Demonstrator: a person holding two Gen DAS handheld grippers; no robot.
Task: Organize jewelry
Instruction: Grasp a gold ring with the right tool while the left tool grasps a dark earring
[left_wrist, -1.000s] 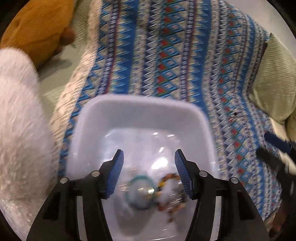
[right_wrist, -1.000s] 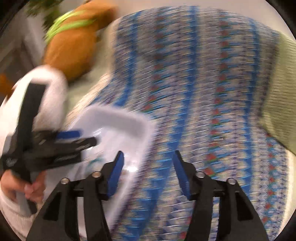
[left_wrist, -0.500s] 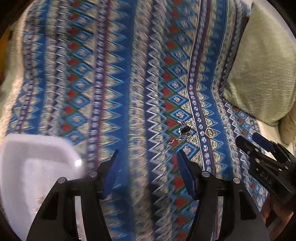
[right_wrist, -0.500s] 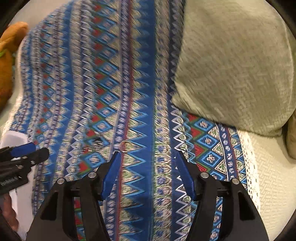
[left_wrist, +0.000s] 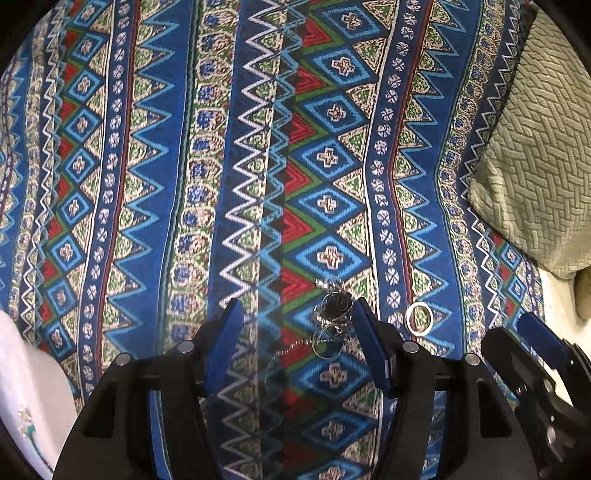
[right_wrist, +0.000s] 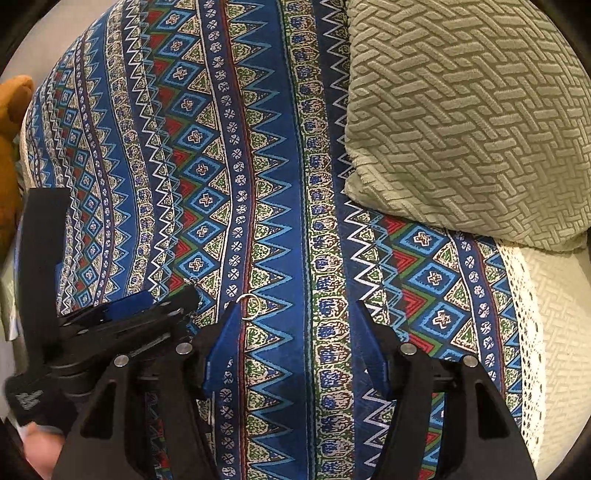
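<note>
While both grippers stay unclenched, the left gripper (left_wrist: 295, 332) brackets a pendant (left_wrist: 334, 306); ring (left_wrist: 418, 318) at 3 o'clock, right gripper (right_wrist: 295, 332) nearby.

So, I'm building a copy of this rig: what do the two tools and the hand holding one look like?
Both match: the left tool and right tool have matte black angular bodies with round silver pivot pins and flat blue fingers. The right wrist view shows the left tool's black handle with a small white marking, and a bare hand beneath it; no sleeve is visible.
</note>
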